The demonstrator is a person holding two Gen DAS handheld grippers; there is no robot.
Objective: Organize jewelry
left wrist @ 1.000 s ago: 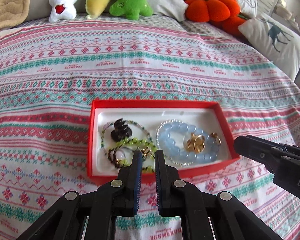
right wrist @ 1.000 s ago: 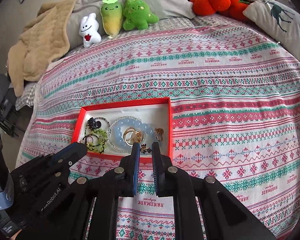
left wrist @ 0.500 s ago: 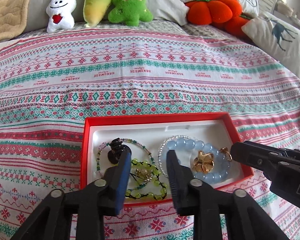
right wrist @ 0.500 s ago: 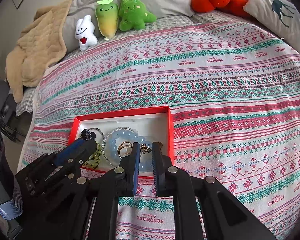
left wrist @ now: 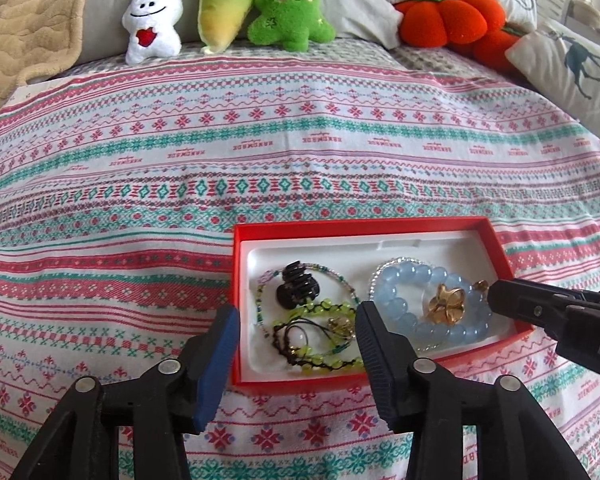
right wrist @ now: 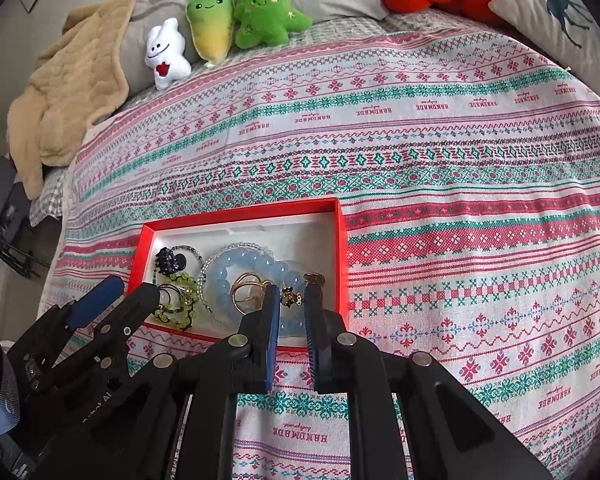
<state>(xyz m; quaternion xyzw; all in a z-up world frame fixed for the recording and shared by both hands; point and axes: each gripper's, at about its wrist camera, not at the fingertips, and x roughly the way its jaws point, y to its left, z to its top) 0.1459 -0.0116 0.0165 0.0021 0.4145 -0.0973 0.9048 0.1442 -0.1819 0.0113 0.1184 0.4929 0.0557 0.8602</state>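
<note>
The jewelry is gathered in the red box [left wrist: 496,248] on the bedspread [left wrist: 300,152]. The green bracelet [left wrist: 320,316] and the black clip [left wrist: 298,290] are found in the box's left half, the blue bracelet [left wrist: 416,300] with a gold ring [left wrist: 446,304] in its right half. A small dark earring [right wrist: 292,298] is seen at the right end, near the box wall.

The green bracelet is framed just ahead of the left gripper [left wrist: 298,320], between and below its tips. Its jaws have just been opening and are held well apart, with nothing pressed between the pads. The bracelet's tangle is stretched roughly across the box's short side, so a straight drop is likely called for.

The right gripper [right wrist: 292,300] is poised over the right end, jaws nearly together with only a narrow gap, and nothing is seen clamped. The earring is lined up in that gap, seemingly beyond the tips. The left gripper is judged nearer the green bracelet, the right nearer the earring.
</note>
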